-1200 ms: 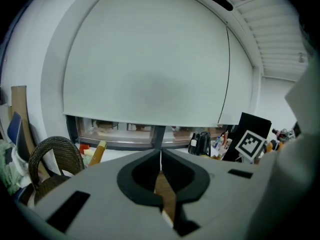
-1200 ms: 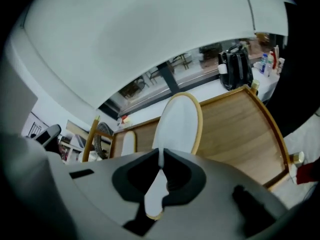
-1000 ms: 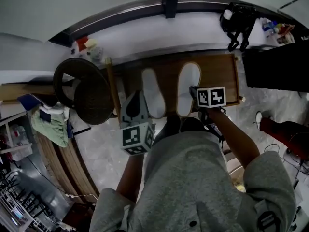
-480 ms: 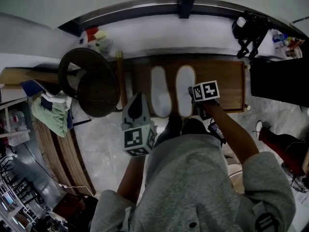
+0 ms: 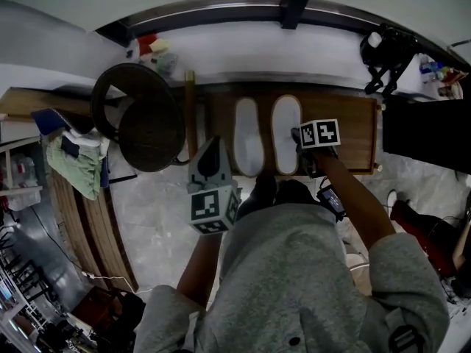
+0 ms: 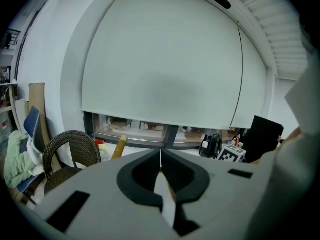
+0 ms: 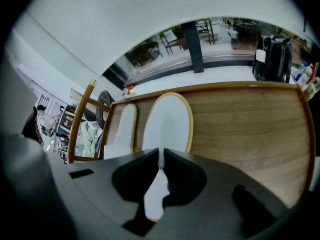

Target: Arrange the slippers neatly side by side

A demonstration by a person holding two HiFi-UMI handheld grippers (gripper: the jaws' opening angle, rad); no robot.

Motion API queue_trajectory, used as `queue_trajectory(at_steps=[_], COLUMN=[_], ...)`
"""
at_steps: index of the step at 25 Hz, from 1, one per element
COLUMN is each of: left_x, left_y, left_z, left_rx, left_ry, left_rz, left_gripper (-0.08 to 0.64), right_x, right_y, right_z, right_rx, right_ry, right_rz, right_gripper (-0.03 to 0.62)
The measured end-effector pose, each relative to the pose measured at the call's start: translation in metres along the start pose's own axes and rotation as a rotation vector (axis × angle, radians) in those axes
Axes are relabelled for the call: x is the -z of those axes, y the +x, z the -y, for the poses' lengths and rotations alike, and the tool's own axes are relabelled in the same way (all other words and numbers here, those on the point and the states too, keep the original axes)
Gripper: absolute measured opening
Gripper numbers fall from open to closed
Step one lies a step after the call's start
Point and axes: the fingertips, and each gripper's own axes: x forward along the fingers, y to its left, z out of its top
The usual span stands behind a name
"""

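Right gripper (image 7: 160,158) has its jaws squeezed completely together, nose tilted steeply down right over the near end of the right slipper (image 5: 285,129). Its own view doesn't let me say for sure whether a thin bit of the rim is nipped between the tips or they're just parked on top of it. Left gripper (image 6: 160,158) is closed too with nothing in it. It points off towards the window blind and hangs over the floor just left of the wooden platform (image 5: 346,123), so it's out of the action.

Both slippers lie flat on that platform, lengthwise towards the window. The left slipper (image 5: 248,134) and the right one run parallel, close together with a thin strip of wood between them, far ends about level. So I'd call this the tail end of the job, the final squaring-up of the right one. Next move, I reckon, calls for a clean lift straight off that near end so the slipper doesn't get dragged crooked, then a check that the near ends line up.

Annoying bits: in the head view the person's own body covers the near ends of both slippers. In the right gripper view the gripper body sits over the right one's near end and cuts off the left one's
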Motion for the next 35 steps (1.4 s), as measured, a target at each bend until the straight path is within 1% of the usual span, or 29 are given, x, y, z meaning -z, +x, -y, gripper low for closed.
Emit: queue_trajectory(at_steps=[6, 8, 11, 16, 18, 19, 22, 24, 27, 32, 35], left_x=[-0.001, 0.0, 0.0, 0.004, 0.003, 0.002, -0.002, -0.002, -0.001, 0.001, 0.008], left_y=[-0.002, -0.003, -0.005, -0.006, -0.006, -0.007, -0.01, -0.014, -0.024, -0.046, -0.062], left_z=[-0.003, -0.005, -0.008, -0.011, -0.012, -0.011, -0.006, -0.006, -0.012, -0.031, -0.045], left_rx=[0.002, 0.0, 0.0, 0.005, 0.005, 0.005, 0.0, -0.01, -0.04, -0.103, -0.161], left_ry=[-0.002, -0.005, -0.015, -0.011, -0.011, -0.01, -0.01, -0.017, -0.035, -0.064, -0.091], left_rz=[0.012, 0.014, 0.014, 0.006, 0.01, 0.013, 0.023, 0.024, 0.03, 0.046, 0.05], left_gripper=[0.018, 0.018, 0.018, 0.018, 0.018, 0.018, 0.018, 0.018, 0.018, 0.018, 0.018], right_x=[-0.003, -0.005, -0.008, -0.018, -0.022, -0.023, -0.022, -0.021, -0.017, -0.001, 0.012], right_y=[-0.001, -0.005, -0.015, -0.039, -0.048, -0.052, -0.062, -0.064, -0.056, -0.035, -0.013], right_z=[0.0, -0.002, -0.005, -0.012, -0.02, -0.024, -0.042, -0.064, -0.097, -0.145, -0.155], right_rx=[-0.026, -0.039, -0.039, -0.038, -0.04, -0.039, -0.043, -0.064, -0.11, -0.201, -0.212], right_ry=[0.036, 0.033, -0.007, -0.13, -0.208, -0.263, -0.485, -0.64, -0.822, -1.041, -1.186], right_rz=[0.014, 0.024, 0.039, 0.088, 0.112, 0.122, 0.141, 0.136, 0.102, -0.005, -0.081], right_gripper=[0.045, 0.105, 0.138, 0.144, 0.144, 0.144, 0.144, 0.144, 0.144, 0.144, 0.144])
